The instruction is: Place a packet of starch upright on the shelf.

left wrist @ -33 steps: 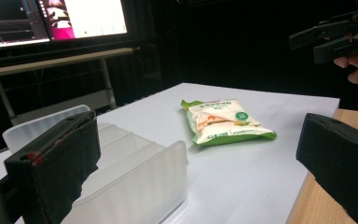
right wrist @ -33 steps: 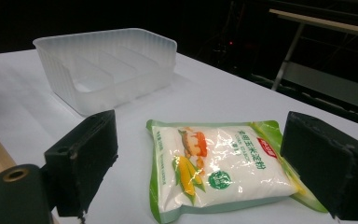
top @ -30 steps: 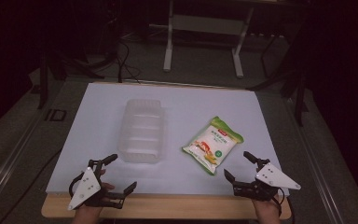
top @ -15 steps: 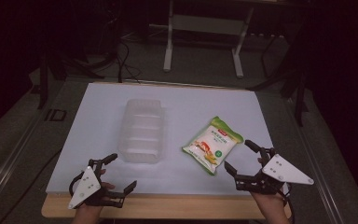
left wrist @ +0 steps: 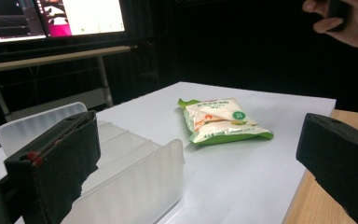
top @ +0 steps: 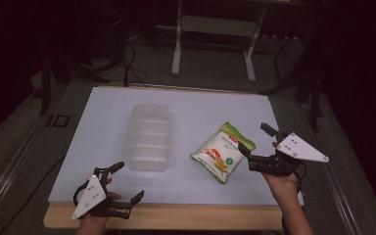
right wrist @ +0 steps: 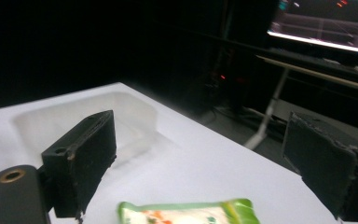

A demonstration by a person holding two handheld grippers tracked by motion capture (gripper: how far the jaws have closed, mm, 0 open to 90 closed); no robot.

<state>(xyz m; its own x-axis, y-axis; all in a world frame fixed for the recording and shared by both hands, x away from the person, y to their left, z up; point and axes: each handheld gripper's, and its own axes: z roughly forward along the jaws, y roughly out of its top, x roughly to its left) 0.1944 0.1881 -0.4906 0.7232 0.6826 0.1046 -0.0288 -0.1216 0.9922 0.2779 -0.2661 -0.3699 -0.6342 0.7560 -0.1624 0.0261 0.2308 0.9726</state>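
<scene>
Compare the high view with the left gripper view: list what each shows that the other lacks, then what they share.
High view alone: both hand-held grippers from above, the left hand-held gripper near the table's wooden front edge, the right hand-held gripper open beside the snack bag, and the floor beyond. Left gripper view alone: lit monitors behind the table. Shared: the snack bag, the clear plastic tray, the white tabletop.

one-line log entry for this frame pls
right tongs: open, at snack bag, not gripping | left tongs: open, idle near table edge | clear tray: empty
</scene>
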